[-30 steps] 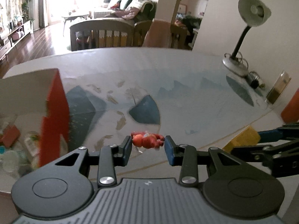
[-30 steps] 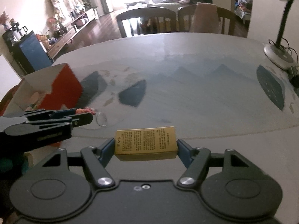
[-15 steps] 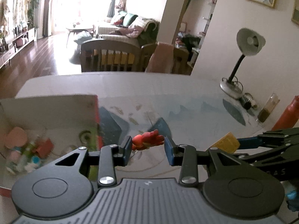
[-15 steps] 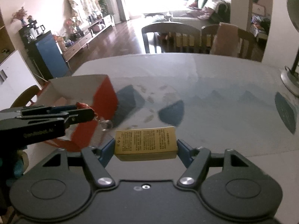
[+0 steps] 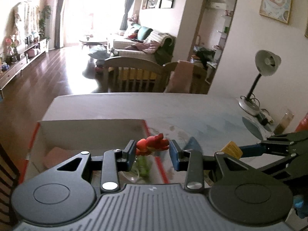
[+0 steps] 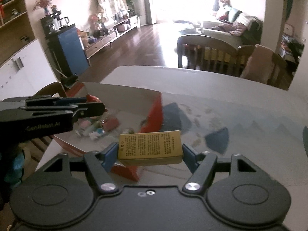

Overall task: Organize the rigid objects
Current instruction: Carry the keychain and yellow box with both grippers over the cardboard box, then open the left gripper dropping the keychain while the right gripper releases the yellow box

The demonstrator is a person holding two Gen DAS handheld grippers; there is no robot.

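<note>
My left gripper (image 5: 152, 152) is shut on a small red toy figure (image 5: 154, 143) and hangs over the right wall of an open box (image 5: 90, 121), red outside and white inside. Under it in the box lie a pink item (image 5: 55, 154) and a green one (image 5: 143, 165). My right gripper (image 6: 150, 154) is shut on a flat gold box with fine print (image 6: 150, 146), held crosswise above the near red corner of the open box (image 6: 156, 111). In the right wrist view the left gripper (image 6: 84, 107) reaches over the box's several small items (image 6: 96, 127).
The table carries a pale cloth with blue mountain shapes (image 6: 217, 138). At its far right stand a desk lamp (image 5: 265, 67), a jar (image 5: 284, 121) and a red bottle (image 5: 304, 121). Wooden chairs (image 5: 138, 71) line the far edge.
Both grippers have risen and moved left towards the open box, which now lies under the left gripper. Each keeps the same hold on its object.
</note>
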